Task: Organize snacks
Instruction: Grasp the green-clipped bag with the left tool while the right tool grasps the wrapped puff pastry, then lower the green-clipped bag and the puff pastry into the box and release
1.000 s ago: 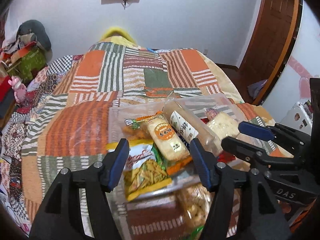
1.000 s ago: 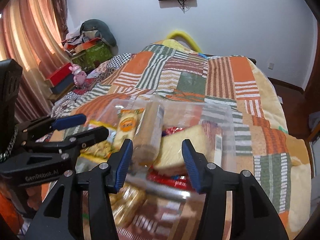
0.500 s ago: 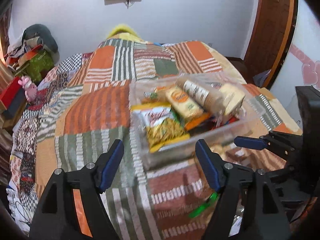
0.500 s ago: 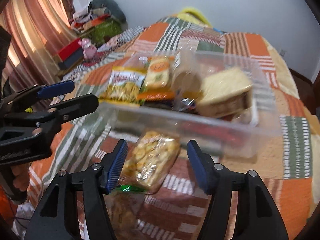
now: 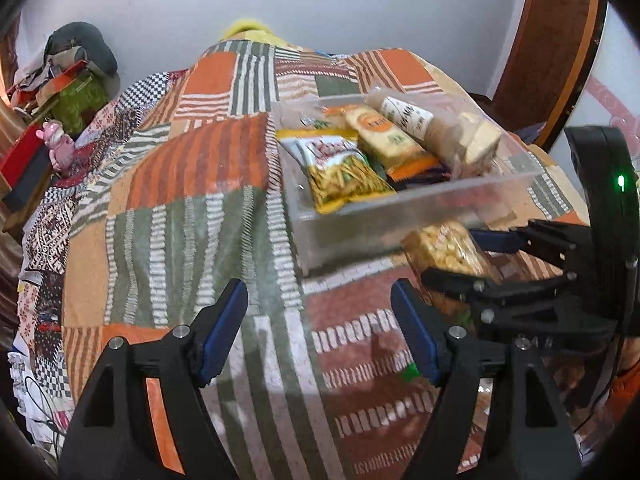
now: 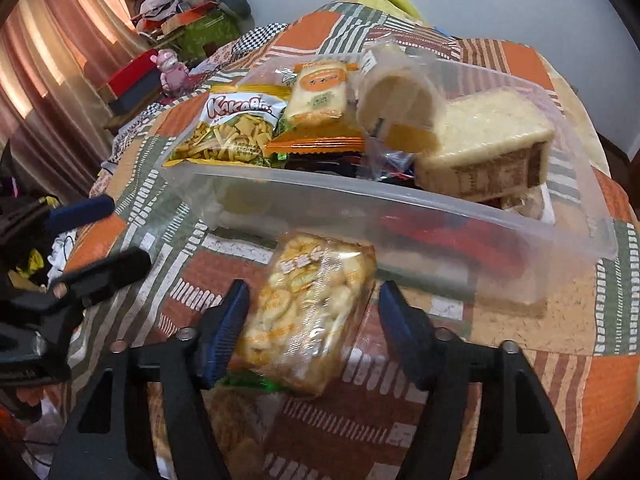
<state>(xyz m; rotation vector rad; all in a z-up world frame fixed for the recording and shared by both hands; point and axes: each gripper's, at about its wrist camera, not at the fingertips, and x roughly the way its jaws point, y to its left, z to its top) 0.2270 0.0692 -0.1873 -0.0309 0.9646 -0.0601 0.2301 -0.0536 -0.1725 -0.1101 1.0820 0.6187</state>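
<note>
A patchwork bedspread (image 5: 192,184) in orange, green and striped squares covered the bed. On it sat a clear plastic bin (image 6: 400,216), already holding a yellow bag of chips (image 6: 228,128), an orange-labelled cracker pack (image 6: 320,92), a round sleeve of biscuits (image 6: 400,100) and a block of wrapped sponge cake (image 6: 488,140).

Outside the bin, just beside its near wall, lay a clear bag of small golden biscuits (image 6: 308,312) on the bedspread. Its long axis ran roughly away from the right camera, tilted toward the bin.

The right gripper (image 6: 314,324) straddled that bag, one blue pad on each long side, its jaws closing; the left pad looked at or very near the wrapper, the right pad stood clear, so no grip was yet made. The left gripper (image 5: 320,332) hung spread and empty over bare bedspread, well to the bag's left. The right hand was plainly the nearer.
</note>
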